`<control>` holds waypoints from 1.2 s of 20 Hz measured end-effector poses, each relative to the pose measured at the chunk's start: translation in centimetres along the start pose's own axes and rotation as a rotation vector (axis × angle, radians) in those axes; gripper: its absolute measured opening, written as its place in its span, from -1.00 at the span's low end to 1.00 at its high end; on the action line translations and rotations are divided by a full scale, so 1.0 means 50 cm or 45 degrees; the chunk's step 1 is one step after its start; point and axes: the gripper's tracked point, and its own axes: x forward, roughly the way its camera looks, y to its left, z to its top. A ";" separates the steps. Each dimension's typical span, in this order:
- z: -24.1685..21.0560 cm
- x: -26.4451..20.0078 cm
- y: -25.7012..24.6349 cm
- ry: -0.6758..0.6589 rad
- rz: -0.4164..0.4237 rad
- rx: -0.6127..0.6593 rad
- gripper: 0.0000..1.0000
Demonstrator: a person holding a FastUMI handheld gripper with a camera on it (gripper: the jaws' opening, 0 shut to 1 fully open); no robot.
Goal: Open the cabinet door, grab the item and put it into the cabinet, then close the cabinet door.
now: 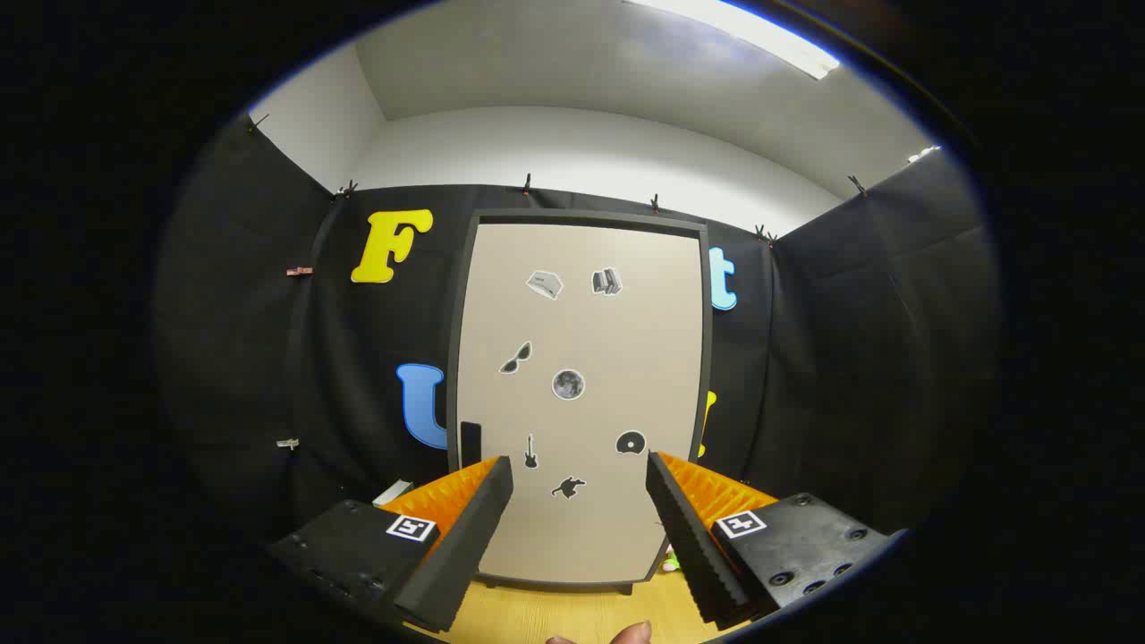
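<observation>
A tall cabinet [577,394] with a beige door in a dark frame stands straight ahead on the wooden tabletop [572,613]. The door is closed and carries several small stickers. A dark handle [470,444] sits at the door's left edge, just above my left finger. My gripper [580,474] is open, fingers spread wide with nothing between them, short of the door's lower half. A small green and pink item [671,562] peeks out by the cabinet's right foot, mostly hidden behind my right finger.
Black cloth walls close in the booth on the left, right and behind the cabinet. A white flat thing [392,492] lies left of the cabinet behind my left finger. A person's fingertips [626,635] show at the near table edge.
</observation>
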 end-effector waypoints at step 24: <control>-0.031 -0.002 0.055 0.034 0.033 0.008 0.95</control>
